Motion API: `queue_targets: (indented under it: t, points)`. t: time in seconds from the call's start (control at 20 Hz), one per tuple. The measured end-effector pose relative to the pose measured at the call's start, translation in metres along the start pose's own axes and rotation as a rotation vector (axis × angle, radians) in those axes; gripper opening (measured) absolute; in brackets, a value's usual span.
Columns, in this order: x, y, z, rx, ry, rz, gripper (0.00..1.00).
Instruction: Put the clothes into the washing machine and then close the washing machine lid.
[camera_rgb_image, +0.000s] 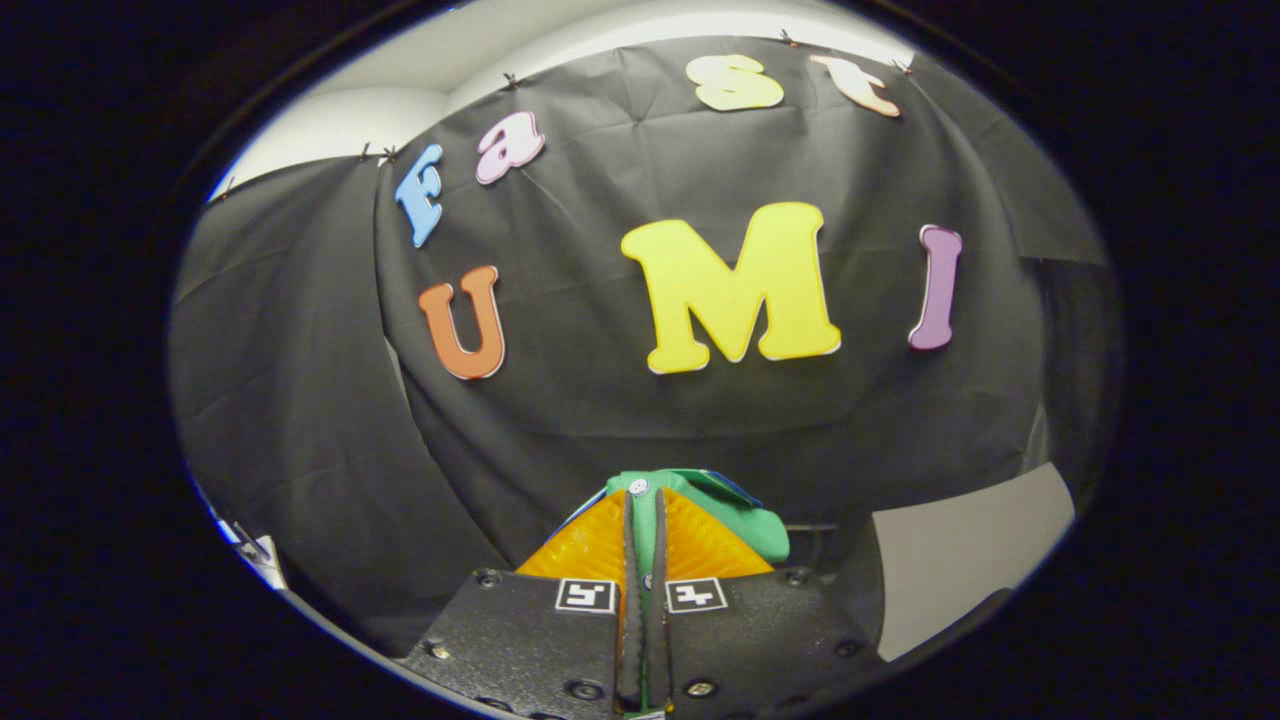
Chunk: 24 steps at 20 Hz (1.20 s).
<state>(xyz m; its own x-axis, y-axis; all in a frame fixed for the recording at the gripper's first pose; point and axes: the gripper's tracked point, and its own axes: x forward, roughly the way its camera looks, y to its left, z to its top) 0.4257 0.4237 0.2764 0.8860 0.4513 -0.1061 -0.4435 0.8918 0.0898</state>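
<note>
My gripper (645, 515) is shut on a green piece of clothing (745, 515), with both fingers pressing a thin fold of it between them. The cloth bunches out past the fingertips and spills to the right of the right finger (700, 545); a sliver of blue shows along its edges. The gripper is raised and faces the black cloth wall (620, 420), which stands beyond the cloth.
The black cloth wall curves around ahead and to the left. A pale flat surface (960, 560) lies low on the right, and a small white edge (255, 550) shows low on the left. A light ceiling (400, 100) runs above the wall.
</note>
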Motion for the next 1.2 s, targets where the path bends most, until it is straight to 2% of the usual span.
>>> queue_targets:
  t: [0.55, 0.9, 1.2]
  points:
    - [0.069, -0.02, -0.109, 0.036, 0.233, -0.023, 0.05]
    - [0.105, -0.051, -0.195, 0.125, 0.425, -0.081, 0.06]
    - [0.117, -0.07, -0.266, 0.182, 0.592, -0.147, 0.05]
